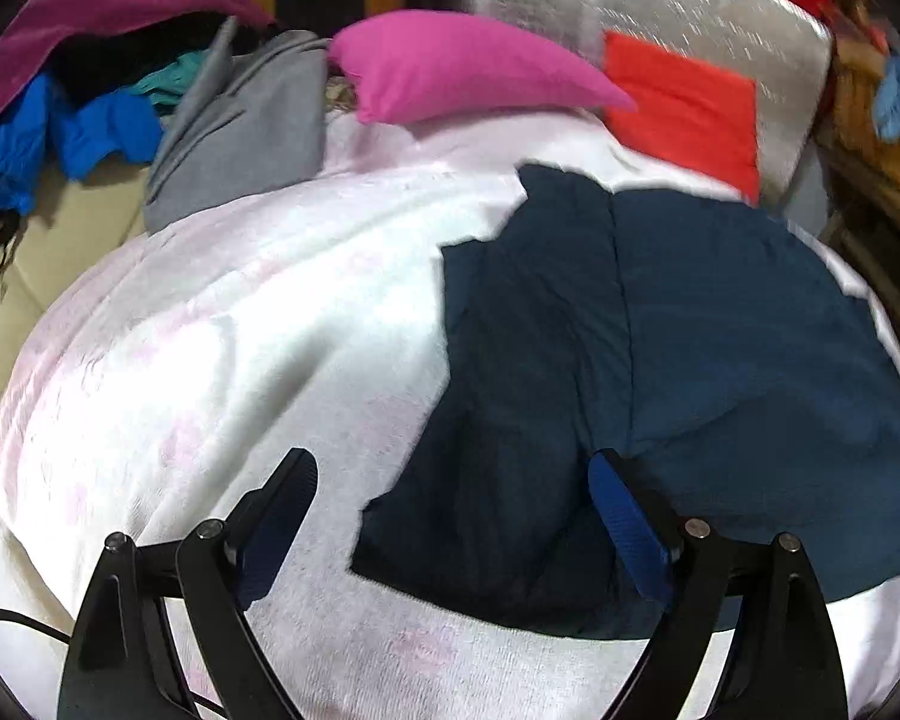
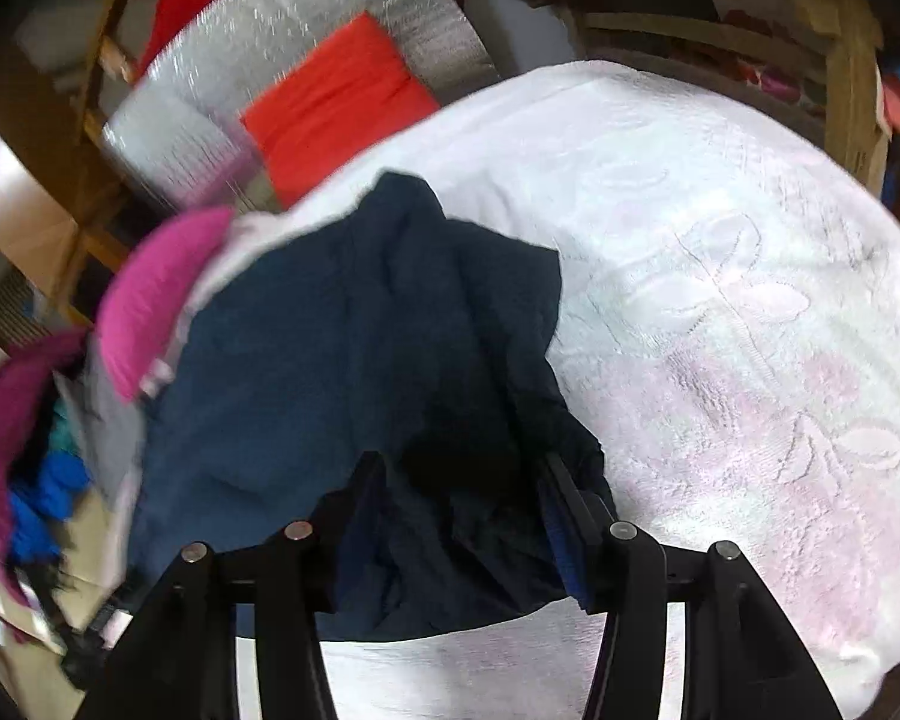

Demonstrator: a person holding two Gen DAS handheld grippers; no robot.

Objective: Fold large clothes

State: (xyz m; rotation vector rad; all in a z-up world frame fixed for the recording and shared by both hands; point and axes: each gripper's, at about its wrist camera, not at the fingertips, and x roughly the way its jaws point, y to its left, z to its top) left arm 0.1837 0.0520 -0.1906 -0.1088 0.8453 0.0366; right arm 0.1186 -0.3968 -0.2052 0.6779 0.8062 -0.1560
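Observation:
A dark navy garment (image 1: 720, 330) lies spread on a white, pink-patterned cover (image 1: 240, 300), with a fold line running down its middle. My left gripper (image 1: 450, 468) hovers open over the garment's near left edge; its left finger is over the cover, its right finger over the navy cloth, and nothing is between the pads. In the right wrist view the navy garment (image 2: 330, 330) is bunched at its near end. My right gripper (image 2: 462, 468) has that bunch filling the gap between its fingers, with cloth lapping over the right finger. The white cover (image 2: 720, 240) stretches away to the right.
A pink folded piece (image 1: 450, 66) and an orange-red one (image 1: 684, 108) lie at the far edge on a silver mat (image 1: 690, 0). Grey (image 1: 240, 126), blue (image 1: 90, 132) and purple (image 1: 90, 18) clothes are piled far left. Wooden furniture (image 2: 840, 78) stands beyond the cover.

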